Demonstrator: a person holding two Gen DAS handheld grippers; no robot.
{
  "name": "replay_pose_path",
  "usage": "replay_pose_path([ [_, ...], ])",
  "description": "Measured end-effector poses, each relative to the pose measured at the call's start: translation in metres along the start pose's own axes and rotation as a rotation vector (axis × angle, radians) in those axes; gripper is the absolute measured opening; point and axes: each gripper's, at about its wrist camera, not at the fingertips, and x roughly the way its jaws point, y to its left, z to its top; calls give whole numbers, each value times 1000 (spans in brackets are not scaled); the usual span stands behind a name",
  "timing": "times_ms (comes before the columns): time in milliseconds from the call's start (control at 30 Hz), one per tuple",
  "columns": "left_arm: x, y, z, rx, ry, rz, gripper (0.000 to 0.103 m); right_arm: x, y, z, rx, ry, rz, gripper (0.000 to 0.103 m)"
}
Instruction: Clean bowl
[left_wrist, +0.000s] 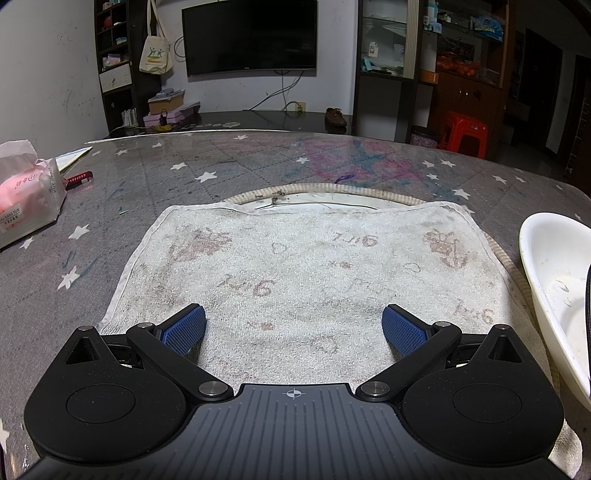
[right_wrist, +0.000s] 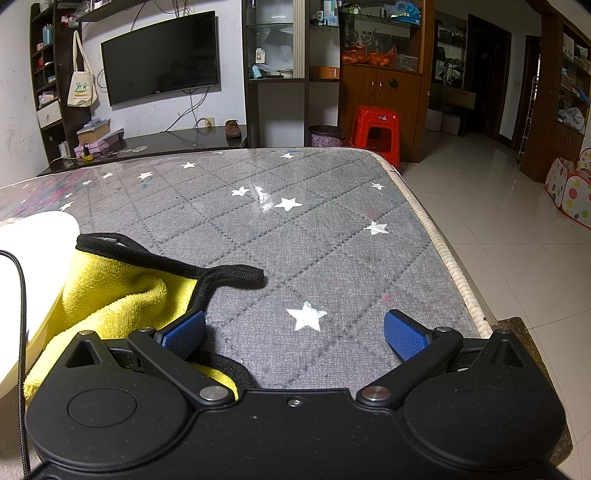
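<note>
Left wrist view, far left: tissue pack (left_wrist: 26, 199) and a red pen (left_wrist: 78, 180) on the grey star-print bench (left_wrist: 221, 162), well apart from the work.
Left wrist view, centre: worn white towel (left_wrist: 295, 266) spread flat over a round mat (left_wrist: 251, 194); crumbs lie at the mat's far edge.
Left tongs (left_wrist: 294, 326): blue pads wide apart, holding nothing, poised low over the towel's near end.
Left wrist view, right edge: white bowl (left_wrist: 554, 280), just beside the towel, tilted; pale residue shows on its inside wall.
Right wrist view, left edge: same bowl (right_wrist: 33, 266), with the yellow cloth (right_wrist: 122, 299), black-trimmed, bunched against it.
Right tongs (right_wrist: 294, 328): pads wide apart, empty; the left pad sits at the cloth's black hem, contact uncertain.
Right wrist view, right: bare bench surface, then tiled floor (right_wrist: 498, 240).
Step in hand: judged as the start; nothing gripped, bowl unwiped.
Next move calls for: right tongs closing on the yellow cloth, left tongs steadying the bowl's rim, then wiping the soiled inside.
</note>
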Motion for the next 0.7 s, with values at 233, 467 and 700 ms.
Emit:
replay_pose_path([
  [233, 1, 0, 1, 0, 0, 0, 103, 0, 0, 0, 0, 0, 0, 103],
  [467, 0, 0, 1, 0, 0, 0, 103, 0, 0, 0, 0, 0, 0, 103],
  [700, 0, 0, 0, 0, 0, 0, 103, 0, 0, 0, 0, 0, 0, 103],
])
